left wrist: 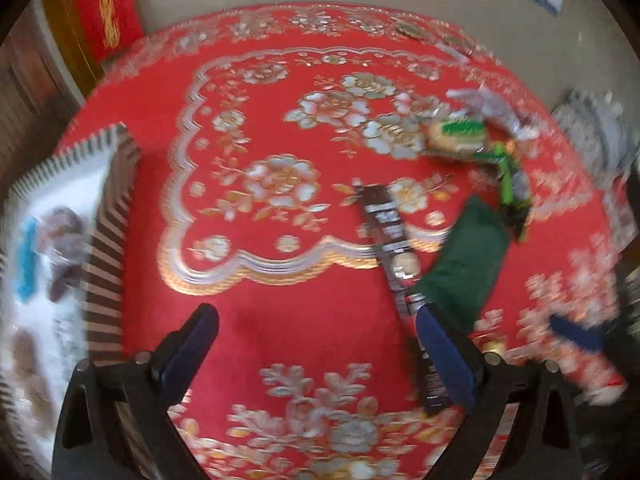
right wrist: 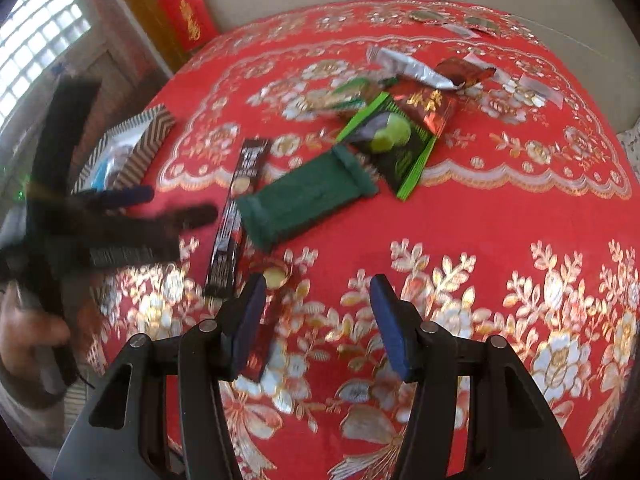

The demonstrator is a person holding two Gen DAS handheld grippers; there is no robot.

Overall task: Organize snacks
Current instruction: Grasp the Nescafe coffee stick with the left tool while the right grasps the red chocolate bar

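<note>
Snack packets lie on a red flowered tablecloth [right wrist: 480, 216]. A long dark bar packet [left wrist: 390, 240] [right wrist: 236, 216] sits beside a dark green packet [left wrist: 468, 256] [right wrist: 308, 200]. Behind them are a green-and-black packet [right wrist: 396, 148], a round biscuit pack [left wrist: 456, 134] and a silver packet [right wrist: 412, 66]. My left gripper [left wrist: 316, 312] [right wrist: 184, 202] is open over bare cloth, its right finger over the dark bar's near end. My right gripper [right wrist: 318, 280] is open; a thin red stick packet [right wrist: 268, 320] lies along its left finger, untouched by the other.
A box with a striped rim [left wrist: 108, 216] [right wrist: 152, 136] stands at the left table edge with several snacks inside. More packets [right wrist: 460, 24] lie at the far edge. A hand [right wrist: 28, 332] holds the left gripper. A wall is behind the table.
</note>
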